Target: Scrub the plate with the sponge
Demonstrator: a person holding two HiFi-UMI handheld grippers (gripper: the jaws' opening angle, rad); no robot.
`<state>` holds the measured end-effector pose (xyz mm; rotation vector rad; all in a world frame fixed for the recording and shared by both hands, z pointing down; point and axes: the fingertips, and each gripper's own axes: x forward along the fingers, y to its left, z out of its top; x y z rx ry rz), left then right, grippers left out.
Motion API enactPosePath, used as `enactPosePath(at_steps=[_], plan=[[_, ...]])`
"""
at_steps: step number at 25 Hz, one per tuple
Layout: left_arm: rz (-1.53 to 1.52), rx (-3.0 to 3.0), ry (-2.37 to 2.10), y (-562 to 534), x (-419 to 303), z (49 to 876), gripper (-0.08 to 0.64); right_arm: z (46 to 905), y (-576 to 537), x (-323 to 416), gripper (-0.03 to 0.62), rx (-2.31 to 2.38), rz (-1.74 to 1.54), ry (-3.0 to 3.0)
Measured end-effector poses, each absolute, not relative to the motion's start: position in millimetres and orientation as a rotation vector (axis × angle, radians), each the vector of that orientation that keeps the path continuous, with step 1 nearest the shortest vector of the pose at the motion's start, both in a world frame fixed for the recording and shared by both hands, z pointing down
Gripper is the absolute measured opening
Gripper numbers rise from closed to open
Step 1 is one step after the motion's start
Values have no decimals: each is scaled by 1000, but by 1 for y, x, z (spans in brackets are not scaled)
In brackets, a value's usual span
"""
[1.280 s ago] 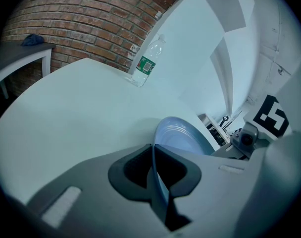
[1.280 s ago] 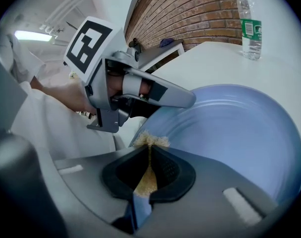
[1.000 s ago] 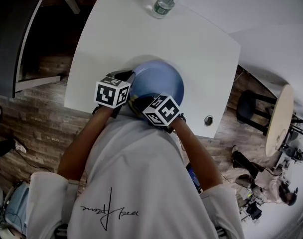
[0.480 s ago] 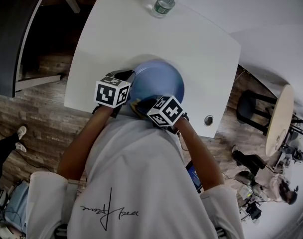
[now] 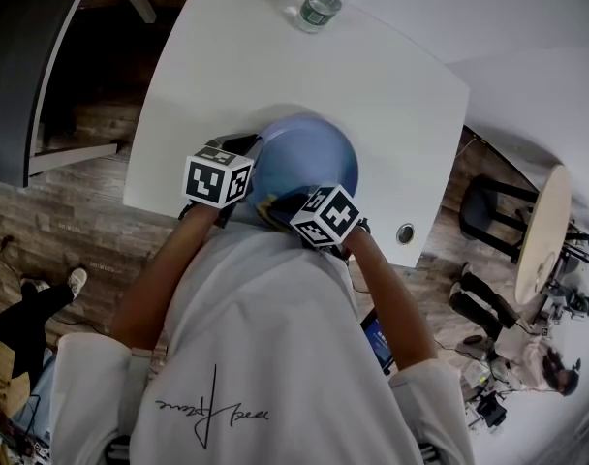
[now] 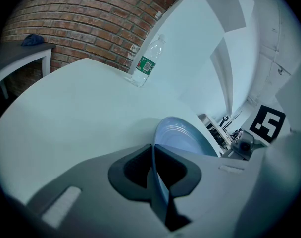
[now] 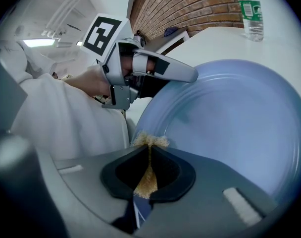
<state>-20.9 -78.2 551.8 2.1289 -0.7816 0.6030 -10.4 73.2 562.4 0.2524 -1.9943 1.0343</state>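
Plate (image 5: 309,158): blue, lying near the front edge of the white surface (image 5: 236,66), perhaps tipping up slightly; that is hard to judge from above.
Left claw (image 6: 154,157): clamping down on the plate's left rim.
Right claw (image 7: 149,150): pinching the yellow sponge (image 7: 149,141).
Sponge: pressing against the plate's near rim.
Bottle (image 5: 319,8): standing well beyond the plate.

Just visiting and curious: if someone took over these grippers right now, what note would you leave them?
Left gripper: shut on the plate's rim, steadying it over the table.
Right gripper: shut on the sponge, whose tip is at the plate's near edge.
A bottle stands at the table's far side.
Done: both things gripped, sponge at the plate.
Left: scrub across the plate's face.
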Motion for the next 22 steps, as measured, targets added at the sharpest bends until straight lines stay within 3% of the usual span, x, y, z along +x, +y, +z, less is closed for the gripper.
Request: enactPosePath(at_steps=[22], plan=[[606,2124,-781,-80,-18,554,34,565,88,19,26,167,1040,-1900]])
